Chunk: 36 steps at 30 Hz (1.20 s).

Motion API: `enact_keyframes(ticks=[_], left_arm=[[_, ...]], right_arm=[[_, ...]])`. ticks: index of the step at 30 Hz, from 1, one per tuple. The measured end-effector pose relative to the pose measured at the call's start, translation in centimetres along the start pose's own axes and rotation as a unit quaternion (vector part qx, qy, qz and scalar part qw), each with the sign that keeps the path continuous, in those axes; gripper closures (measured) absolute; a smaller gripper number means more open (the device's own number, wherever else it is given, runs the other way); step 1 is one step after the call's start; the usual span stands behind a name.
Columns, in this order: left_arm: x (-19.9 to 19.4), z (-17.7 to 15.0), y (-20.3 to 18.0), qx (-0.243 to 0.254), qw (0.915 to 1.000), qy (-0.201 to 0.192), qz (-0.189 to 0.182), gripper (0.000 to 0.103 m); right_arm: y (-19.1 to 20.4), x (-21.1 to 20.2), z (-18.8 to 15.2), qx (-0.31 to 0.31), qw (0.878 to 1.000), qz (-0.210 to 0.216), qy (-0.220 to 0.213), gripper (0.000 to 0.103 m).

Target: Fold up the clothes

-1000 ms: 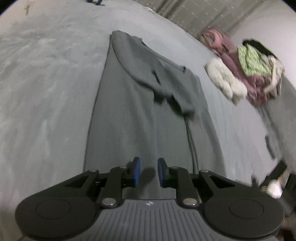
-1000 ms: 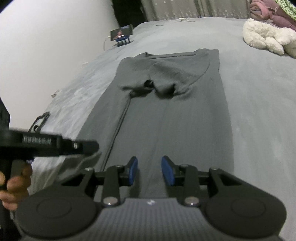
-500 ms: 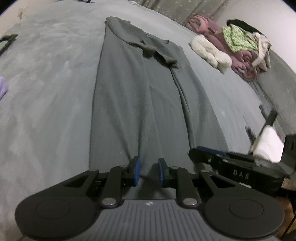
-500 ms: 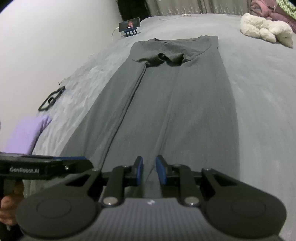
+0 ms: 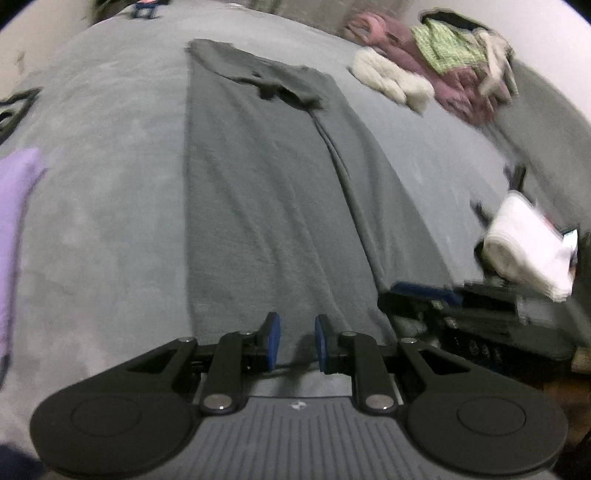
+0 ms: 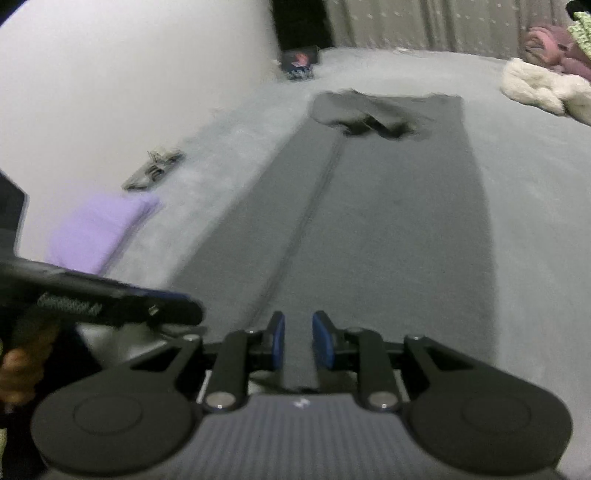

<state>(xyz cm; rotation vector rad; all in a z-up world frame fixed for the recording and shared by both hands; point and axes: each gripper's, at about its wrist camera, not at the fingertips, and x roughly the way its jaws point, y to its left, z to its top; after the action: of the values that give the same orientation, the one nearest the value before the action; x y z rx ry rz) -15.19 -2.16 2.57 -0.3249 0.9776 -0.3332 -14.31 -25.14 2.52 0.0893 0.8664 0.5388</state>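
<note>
A: Nearest in?

B: Left gripper (image 5: 297, 343) and right gripper (image 6: 298, 341), side by side at the near hem of the dark grey garment (image 5: 266, 192). Narrow gap between the blue pads on each. Nothing seen clamped in either, with cloth running beneath.

A: Why low at the hem like that?

B: Probably because that edge would be the one to carry across for a crosswise fold. Fits equally well with setting the hem down and letting go after straightening. Impossible to settle from here.

A: And the garment itself?

B: Flat on the grey bed (image 5: 110, 240), narrowed into a long strip. A lengthwise ridge down one side. Sleeves turned inward and overlapping at the far end. Lengthwise folding apparently done, full length not shortened.

A: Around it?

B: Close on the left, a purple cloth (image 6: 96, 225), apart from the strip. Beyond that, a small dark object (image 6: 153, 168), too blurred to name. Near on the right, a white bundle (image 5: 528, 243) off the bed's edge.

A: Farther out?

B: A cream fluffy item (image 5: 391, 79) and a heap of clothes (image 5: 461, 66) far right. A phone on a stand (image 6: 299, 61) far left, then the curtain (image 6: 424, 22).

A: Anything in the way?

B: Nothing on the strip or along its length. Only each gripper crowding the other at the hem.
</note>
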Motion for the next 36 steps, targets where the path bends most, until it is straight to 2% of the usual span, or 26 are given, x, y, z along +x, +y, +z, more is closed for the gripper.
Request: enact_keyframes(ticks=[4, 7, 12, 17, 20, 23, 28, 31, 36], left_arm=[[-1.2, 0.6, 1.5, -0.016, 0.9993, -0.022, 0.024, 0.084], [-0.1, 0.0, 1.7, -0.009, 0.9992, -0.005, 0.038, 0.084], [0.3, -1.4, 0.6, 0.030, 0.9978, -0.008, 0.059, 0.084], [0.0, -1.9, 0.3, 0.046, 0.9966, -0.009, 0.068, 0.084], [-0.4, -1.6, 0.4, 0.039, 0.9970, -0.012, 0.065, 0.084], [-1.0, -1.0, 0.7, 0.023, 0.9981, -0.017, 0.055, 0.084], [-1.1, -0.2, 0.4, 0.025, 0.9977, -0.030, 0.055, 0.084], [-0.2, -0.1, -0.1, 0.031, 0.9977, -0.028, 0.053, 0.084], [1.0, -0.6, -0.5, 0.040, 0.9969, -0.024, 0.063, 0.084]], right_arm=[[0.7, 0.9, 0.2, 0.023, 0.999, 0.041, 0.004, 0.083], [1.8, 2.4, -0.3, 0.003, 0.999, 0.040, 0.024, 0.086], [3.1, 3.3, -1.3, -0.032, 0.998, 0.011, 0.050, 0.087], [3.0, 1.9, -1.5, -0.049, 0.998, 0.025, 0.042, 0.086], [1.7, -0.6, -0.6, -0.038, 0.999, 0.014, 0.003, 0.084], [-0.6, -1.9, 0.4, -0.019, 1.000, -0.016, -0.011, 0.082], [-3.3, -1.5, 0.4, 0.007, 0.999, -0.038, 0.003, 0.082], [-3.3, 0.1, -0.2, 0.008, 0.998, -0.050, 0.027, 0.082], [-2.2, 0.9, -1.0, -0.007, 0.998, -0.063, 0.032, 0.083]])
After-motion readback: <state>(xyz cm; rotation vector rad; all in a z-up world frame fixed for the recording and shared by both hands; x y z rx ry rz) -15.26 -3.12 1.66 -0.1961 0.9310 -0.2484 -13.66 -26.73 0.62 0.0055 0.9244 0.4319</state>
